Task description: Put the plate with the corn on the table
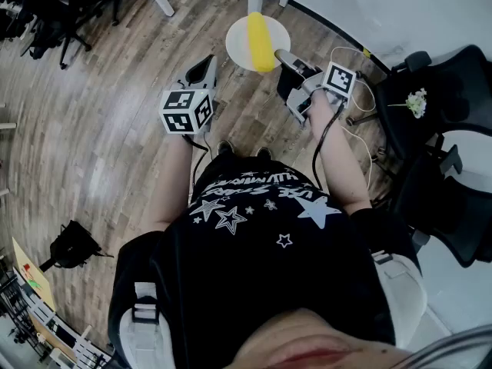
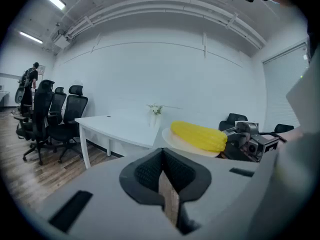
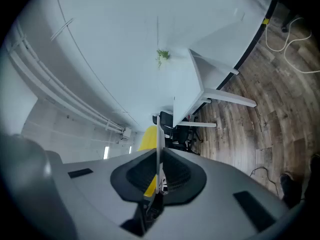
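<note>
Two grippers: we see the left gripper at centre left of the head view and the right gripper at centre right, both above the wood floor.
Left jaws: pressed together on nothing; in the left gripper view we see only a sliver of floor below their meeting tips.
Right jaws: pinching the rim of the plate; in the right gripper view the plate shows edge-on as a thin pale line clamped between the pads.
Plate: white and round, held in the air at upper centre of the head view, over the floor and not on the table. In the left gripper view we see it roughly level.
Corn: one yellow cob lying flat across the plate's middle.
Long axis: in the head view we see it run from top to bottom of the frame, pointing away from the person, with its lower end at the plate's rim. In the left gripper view it runs left to right, its right end nearest the right gripper.
Surroundings: black chairs at the left of the left gripper view, and flowers at the table's far end.
</note>
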### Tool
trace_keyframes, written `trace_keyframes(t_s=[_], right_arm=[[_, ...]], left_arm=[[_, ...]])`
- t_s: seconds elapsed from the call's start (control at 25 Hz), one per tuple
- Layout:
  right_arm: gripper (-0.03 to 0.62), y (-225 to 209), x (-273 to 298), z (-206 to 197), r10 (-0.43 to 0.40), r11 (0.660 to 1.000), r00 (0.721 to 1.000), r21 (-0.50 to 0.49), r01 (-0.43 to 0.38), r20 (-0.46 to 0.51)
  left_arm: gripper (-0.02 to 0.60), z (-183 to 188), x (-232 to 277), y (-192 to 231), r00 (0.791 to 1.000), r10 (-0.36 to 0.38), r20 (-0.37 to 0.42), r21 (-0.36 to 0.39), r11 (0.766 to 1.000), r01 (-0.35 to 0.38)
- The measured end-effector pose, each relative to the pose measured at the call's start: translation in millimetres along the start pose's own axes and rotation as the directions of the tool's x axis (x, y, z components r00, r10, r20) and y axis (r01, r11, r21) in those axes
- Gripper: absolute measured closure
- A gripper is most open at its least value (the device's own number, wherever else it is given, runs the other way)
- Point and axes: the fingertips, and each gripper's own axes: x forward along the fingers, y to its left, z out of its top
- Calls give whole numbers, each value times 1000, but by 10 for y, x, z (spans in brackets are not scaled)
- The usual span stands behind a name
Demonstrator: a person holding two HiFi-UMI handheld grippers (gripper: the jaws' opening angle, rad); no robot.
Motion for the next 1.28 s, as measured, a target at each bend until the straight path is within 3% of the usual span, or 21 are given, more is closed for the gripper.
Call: trace_keyframes(t_s=[0.56, 0.84, 1.28], right_arm=[[568, -7, 84, -63, 28, 1000, 1000, 5, -27, -11], [563, 42, 717, -489, 8, 1000, 1000, -7, -8, 11], [565, 74, 1056, -647, -1, 1000, 999, 8, 0, 46]], left_arm=[[575, -40, 33, 145, 1000, 8, 4, -22, 1000, -8], [574, -94, -266, 948, 1000, -1, 4, -51, 999, 1], [575, -71, -355, 1374, 999, -42, -11, -31, 999, 42]])
